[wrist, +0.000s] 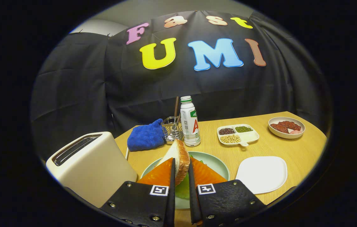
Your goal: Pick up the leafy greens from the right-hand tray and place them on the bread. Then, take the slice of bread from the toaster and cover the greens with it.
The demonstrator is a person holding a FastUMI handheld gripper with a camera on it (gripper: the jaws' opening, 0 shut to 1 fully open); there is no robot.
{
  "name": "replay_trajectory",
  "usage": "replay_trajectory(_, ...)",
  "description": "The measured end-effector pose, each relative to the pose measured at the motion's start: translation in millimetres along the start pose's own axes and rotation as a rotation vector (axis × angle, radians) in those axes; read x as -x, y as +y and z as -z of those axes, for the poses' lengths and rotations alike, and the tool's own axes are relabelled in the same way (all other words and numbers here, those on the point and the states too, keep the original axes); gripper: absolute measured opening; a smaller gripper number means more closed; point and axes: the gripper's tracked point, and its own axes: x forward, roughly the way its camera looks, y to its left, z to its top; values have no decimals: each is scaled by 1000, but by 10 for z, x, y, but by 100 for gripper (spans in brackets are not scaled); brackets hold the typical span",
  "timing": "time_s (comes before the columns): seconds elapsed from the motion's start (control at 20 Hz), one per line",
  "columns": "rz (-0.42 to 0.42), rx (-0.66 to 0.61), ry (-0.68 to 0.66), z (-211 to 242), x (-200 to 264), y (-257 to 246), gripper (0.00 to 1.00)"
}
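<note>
Gripper view.

- Gripper [181, 176]: fingers nearly closed, only a narrow gap between them, both pressing on a slice of bread [178, 160] held upright on edge, crust toward the right finger.
- Green plate [217, 164]: directly under and just beyond the fingers, on the desk [269, 145]. Leafy greens [182, 189] lie on it, seen low between the fingers, with a further green edge showing beside the held slice. Whether bread lies beneath the greens cannot be told.
- Toaster [91, 164]: at 9 o'clock from the plate, just beside it, slot on top facing up.
- White tray [261, 173]: at 3 o'clock from the plate, near it, nothing on it.
- Divided dish [238, 134]: at 1 o'clock from the plate, well beyond the white tray; dark, green and pale beans in separate compartments, one compartment bare.
- Bowl [286, 127]: at 2 o'clock, far edge of the desk, holding reddish pieces.
- White bottle [190, 123]: upright at 12 o'clock, beyond the held slice.
- Wire holder [172, 129]: touching the bottle's left side, a utensil handle standing in it.
- Blue cloth [146, 136]: at 11 o'clock, bunched against the holder.
</note>
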Motion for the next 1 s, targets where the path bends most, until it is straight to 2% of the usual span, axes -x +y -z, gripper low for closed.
replay_trajectory(0.15,25,10,-2,-10,-6,-82,20)
replay_trajectory(0.2,32,16,-3,-15,4,-101,27)
replay_trajectory(0.45,53,50,4,13,-23,-200,31)
replay_trajectory(0.75,84,88,9,4,0,-326,43)
replay_trajectory(1.0,76,139,-64,-190,177,-387,44)
